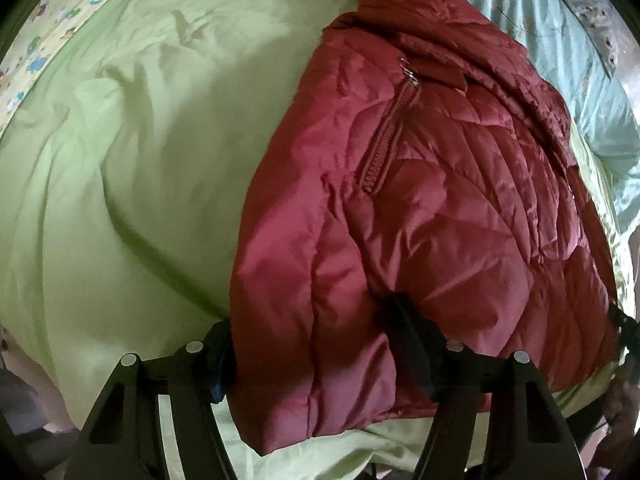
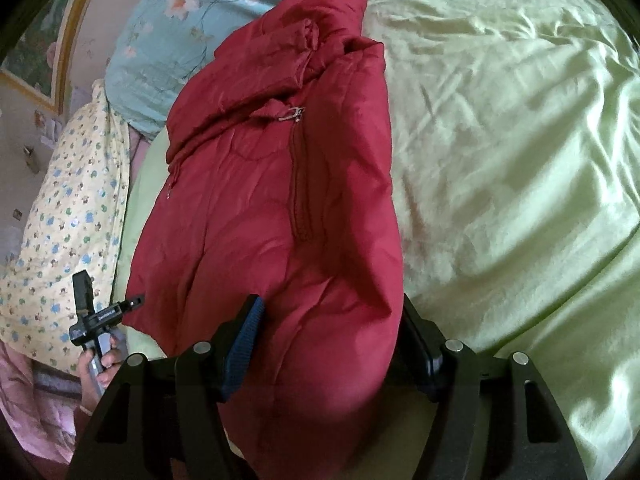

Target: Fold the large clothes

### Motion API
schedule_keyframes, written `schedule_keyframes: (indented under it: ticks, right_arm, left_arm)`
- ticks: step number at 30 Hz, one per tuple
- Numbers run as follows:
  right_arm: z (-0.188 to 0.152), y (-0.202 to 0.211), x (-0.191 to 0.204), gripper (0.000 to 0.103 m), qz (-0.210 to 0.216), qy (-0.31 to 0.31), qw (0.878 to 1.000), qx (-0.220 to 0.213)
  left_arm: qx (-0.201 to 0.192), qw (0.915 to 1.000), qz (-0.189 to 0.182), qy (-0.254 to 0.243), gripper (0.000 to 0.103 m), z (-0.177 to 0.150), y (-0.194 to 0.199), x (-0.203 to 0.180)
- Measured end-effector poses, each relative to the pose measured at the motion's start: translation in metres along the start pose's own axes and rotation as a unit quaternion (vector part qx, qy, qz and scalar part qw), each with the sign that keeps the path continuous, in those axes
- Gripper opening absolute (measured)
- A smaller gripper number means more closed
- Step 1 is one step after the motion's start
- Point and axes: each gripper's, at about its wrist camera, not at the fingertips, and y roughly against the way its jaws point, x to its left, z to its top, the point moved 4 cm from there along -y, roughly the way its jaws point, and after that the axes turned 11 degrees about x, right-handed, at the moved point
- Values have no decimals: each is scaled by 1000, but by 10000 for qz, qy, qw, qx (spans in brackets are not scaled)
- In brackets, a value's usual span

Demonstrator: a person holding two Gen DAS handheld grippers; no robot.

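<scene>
Black fingers fill the bottom of both views, and each pair has the red puffer jacket (image 1: pixel 420 208) bulging between them. On the left gripper (image 1: pixel 312 340), one finger (image 1: pixel 220 356) sits at the jacket's outer hem edge, the other finger digs into the padding, so it's pinching a thick fold of the near corner. Over on the right gripper (image 2: pixel 332 344), the blue-padded finger (image 2: pixel 244 348) presses one side of a fat roll of the hem and its partner hugs the other side against the sheet: also clamped on jacket.

Moving up from the fingers, the jacket lies folded in on itself on the bed, a long bundle running away from the cameras. A pocket zipper (image 1: pixel 384 140) runs diagonally across the top layer, its metal pull at the far end. Beyond that, the collar end is bunched up toward the pillows.

Under it all is the pale green sheet (image 1: pixel 140 160), rumpled, shiny, spreading wide to one side of the jacket. In the right wrist view, a hand (image 2: pixel 100 364) shows low at the edge, wrapped around the other gripper's handle. Further out, a yellow printed pillow (image 2: pixel 68 220) lies beside the jacket, and at the head of the bed rests a light blue floral pillow (image 2: pixel 168 40), just past the collar
</scene>
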Motion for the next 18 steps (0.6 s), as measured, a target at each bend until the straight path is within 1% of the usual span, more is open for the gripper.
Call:
schedule_keyframes:
  ticks: [3, 6, 10, 11, 12, 14, 15, 16, 17, 18]
  right_arm:
    - [-6, 2, 6, 69, -10, 148, 9999, -11]
    - [-12, 5, 14, 69, -87, 273, 9996, -54]
    - [-17, 8, 20, 69, -105, 388, 9990, -172]
    - [-18, 6, 21, 69, -175, 410, 9989, -157]
    - [-19, 4, 23, 68, -256, 438, 9986, -139]
    - [-20, 4, 26, 62, -411, 479, 9979, -138]
    - [-21, 4, 28, 58, -459, 492, 9976, -159]
    - [-22, 4, 30, 47, -489, 481, 9975, -183]
    - [-24, 5, 31, 37, -479, 410, 9978, -221]
    - [-24, 6, 30, 36, -441, 341, 9982, -235]
  left_arm:
    - [61, 9998, -5, -177, 66, 0, 0, -2]
    - [104, 9994, -127, -295, 65, 0, 1, 0]
    - [122, 9976, -214, -654, 61, 2, 1, -2]
    - [137, 9968, -263, -747, 60, 2, 0, -2]
    - [159, 9961, -308, -807, 57, 2, -2, -2]
    - [178, 9945, -458, -923, 49, 3, -5, 0]
    - [169, 9939, -509, -967, 41, 3, -5, 1]
    - [143, 9931, -570, -1012, 36, 4, -5, 1]
    - [113, 9923, -655, -1048, 32, 4, -5, 2]
    - [95, 9917, -715, -1068, 26, 4, -4, 2]
